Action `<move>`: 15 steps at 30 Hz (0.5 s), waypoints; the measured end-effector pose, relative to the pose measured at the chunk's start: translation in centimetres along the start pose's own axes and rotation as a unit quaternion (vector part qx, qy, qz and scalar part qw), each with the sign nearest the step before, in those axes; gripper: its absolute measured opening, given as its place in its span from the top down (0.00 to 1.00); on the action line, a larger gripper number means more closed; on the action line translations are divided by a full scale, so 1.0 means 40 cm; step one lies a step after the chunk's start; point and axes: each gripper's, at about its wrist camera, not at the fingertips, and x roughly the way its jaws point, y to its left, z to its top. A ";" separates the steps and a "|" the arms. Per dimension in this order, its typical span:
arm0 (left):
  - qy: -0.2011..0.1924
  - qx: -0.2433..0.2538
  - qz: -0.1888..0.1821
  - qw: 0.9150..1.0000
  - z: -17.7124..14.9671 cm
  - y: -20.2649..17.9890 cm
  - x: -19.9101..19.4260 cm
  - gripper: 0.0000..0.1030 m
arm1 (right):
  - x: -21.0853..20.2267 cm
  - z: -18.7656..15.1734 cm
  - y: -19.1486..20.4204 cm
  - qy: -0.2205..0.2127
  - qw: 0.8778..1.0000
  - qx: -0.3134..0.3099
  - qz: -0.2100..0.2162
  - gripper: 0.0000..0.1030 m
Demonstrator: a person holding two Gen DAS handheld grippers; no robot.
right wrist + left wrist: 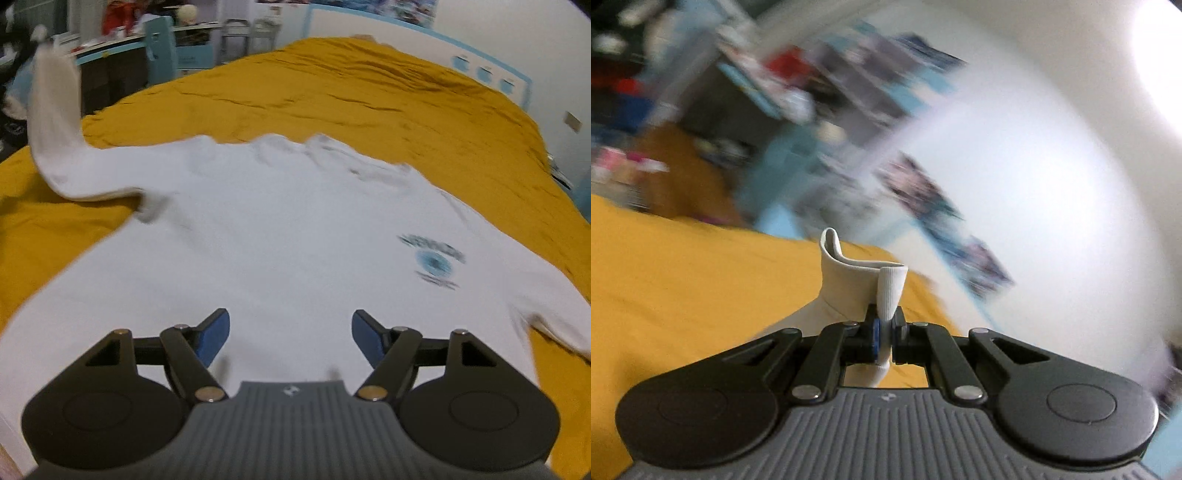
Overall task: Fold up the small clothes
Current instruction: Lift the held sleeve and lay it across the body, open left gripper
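White knit sweatshirt (258,236), long-sleeved with a blue chest print (432,260), is lying flat on a wrinkled mustard bedspread (369,92), collar pointing away. Its ribbed cuff (891,291) is being pinched upright by the fully closed left gripper (884,332). Right gripper (290,338) is being held wide apart, empty, above the hem. Blurred shelving is visible behind.

Nothing I can read: the blue print (432,260) on my white shirt (280,258), at four o'clock, is blurred.
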 end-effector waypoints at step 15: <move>0.296 -0.014 -0.117 0.948 -0.720 -0.311 0.282 0.78 | -0.079 -0.153 -0.315 0.023 0.995 0.071 -0.064 0.26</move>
